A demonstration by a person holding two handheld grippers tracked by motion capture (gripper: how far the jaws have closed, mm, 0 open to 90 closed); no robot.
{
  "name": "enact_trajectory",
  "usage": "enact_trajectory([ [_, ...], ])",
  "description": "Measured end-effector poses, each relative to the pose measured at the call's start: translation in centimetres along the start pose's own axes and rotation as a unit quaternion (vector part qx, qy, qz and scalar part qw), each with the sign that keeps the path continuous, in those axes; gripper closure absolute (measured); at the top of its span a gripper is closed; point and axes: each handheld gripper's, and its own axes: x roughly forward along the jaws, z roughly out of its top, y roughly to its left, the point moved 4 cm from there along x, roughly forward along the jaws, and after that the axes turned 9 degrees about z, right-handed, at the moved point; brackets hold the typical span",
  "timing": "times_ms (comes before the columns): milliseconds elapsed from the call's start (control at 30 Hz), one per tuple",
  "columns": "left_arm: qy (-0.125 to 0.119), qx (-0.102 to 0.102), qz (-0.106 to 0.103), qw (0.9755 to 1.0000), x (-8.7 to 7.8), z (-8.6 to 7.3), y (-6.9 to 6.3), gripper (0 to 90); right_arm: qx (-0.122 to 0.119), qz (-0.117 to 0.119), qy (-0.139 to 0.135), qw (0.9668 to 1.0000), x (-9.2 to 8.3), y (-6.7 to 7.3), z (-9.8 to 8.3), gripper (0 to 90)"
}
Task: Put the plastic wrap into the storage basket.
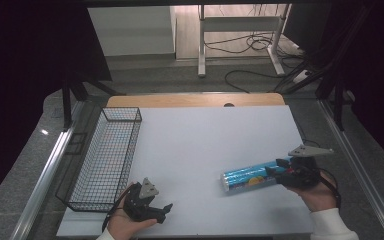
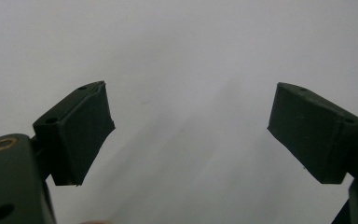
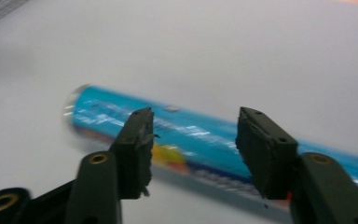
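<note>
Toward the lower right of the high view, a blue cylindrical tube (image 1: 250,176) lies on its side on the white desk (image 1: 205,145). At its right end, the right hand-held gripper (image 1: 275,167) has its jaws apart, not clamped. At lower left, the left hand-held gripper (image 1: 166,209) is spread wide over bare desk, beside a black wire basket (image 1: 107,160).

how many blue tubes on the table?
1. The blue tube lies on its side at the table's right, between the open right tongs. The wire basket at left looks empty.
</note>
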Motion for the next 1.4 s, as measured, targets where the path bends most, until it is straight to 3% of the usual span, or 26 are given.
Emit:
enact_trajectory([
  [33, 0.0, 0.0, 0.0, 1.0, 0.0, 0.0, 0.0, 13.2, 0.0, 0.0, 0.0, 1.0, 0.0, 0.0, 0.0, 50.0],
  [100, 0.003, -0.003, 0.003, 1.0, 0.1, 0.0, 0.2, 13.2, 0.002, -0.009, 0.012, 0.9999, -0.3, -1.4, 0.2, 53.0],
  [200, 0.002, -0.004, 0.005, 1.0, 0.1, 0.1, 0.2, 13.2, 0.015, -0.005, 0.008, 0.9998, -1.0, -3.0, 0.3, 58.5],
  [333, 0.003, -0.004, 0.004, 1.0, 0.1, 0.1, 0.2, 13.1, 0.034, -0.017, 0.006, 0.9993, -1.9, -5.2, 0.2, 66.4],
  [600, 0.002, -0.008, 0.006, 0.9999, 0.0, 0.1, 0.6, 13.1, 0.055, -0.071, 0.003, 0.9959, -3.7, -8.8, -0.7, 87.2],
  [800, 0.001, -0.009, 0.008, 0.9999, 0.1, 0.1, 0.5, 13.1, 0.052, -0.098, 0.02, 0.9936, -3.7, -10.2, -1.1, 89.5],
  [867, 0.0, -0.01, 0.009, 0.9999, 0.0, 0.1, 0.6, 13.1, 0.066, -0.118, 0.025, 0.9905, -3.8, -11.6, -1.5, 89.5],
  [900, 0.0, -0.01, 0.009, 0.9999, 0.0, 0.1, 0.6, 13.1, 0.066, -0.118, 0.025, 0.9905, -3.8, -11.6, -1.5, 89.5],
  [933, 0.001, -0.009, 0.009, 0.9999, 0.1, 0.1, 0.7, 13.1, 0.077, -0.136, 0.031, 0.9872, -3.8, -12.6, -1.9, 89.5],
  [967, 0.001, -0.009, 0.009, 0.9999, 0.1, 0.1, 0.7, 13.1, 0.077, -0.136, 0.031, 0.9872, -3.8, -12.6, -1.9, 89.5],
  [1000, 0.002, -0.009, 0.009, 0.9999, 0.1, 0.1, 0.7, 13.2, 0.084, -0.151, 0.036, 0.9844, -3.7, -13.5, -2.2, 89.5],
  [1067, 0.002, -0.01, 0.01, 0.9999, 0.1, 0.1, 0.7, 13.1, 0.092, -0.159, 0.042, 0.982, -3.5, -14.3, -2.5, 89.5],
  [1167, 0.003, -0.008, 0.012, 0.9999, 0.1, 0.1, 0.7, 13.1, 0.107, -0.158, 0.048, 0.9805, -2.8, -15.5, -3.1, 89.5],
  [1300, 0.004, -0.007, 0.012, 0.9999, 0.1, 0.1, 0.7, 13.1, 0.109, -0.147, 0.064, 0.981, -1.6, -16.3, -3.8, 89.5],
  [1400, 0.004, -0.008, 0.013, 0.9999, 0.1, 0.0, 0.7, 13.1, 0.105, -0.131, 0.094, 0.9813, -0.1, -16.6, -4.6, 89.5],
])
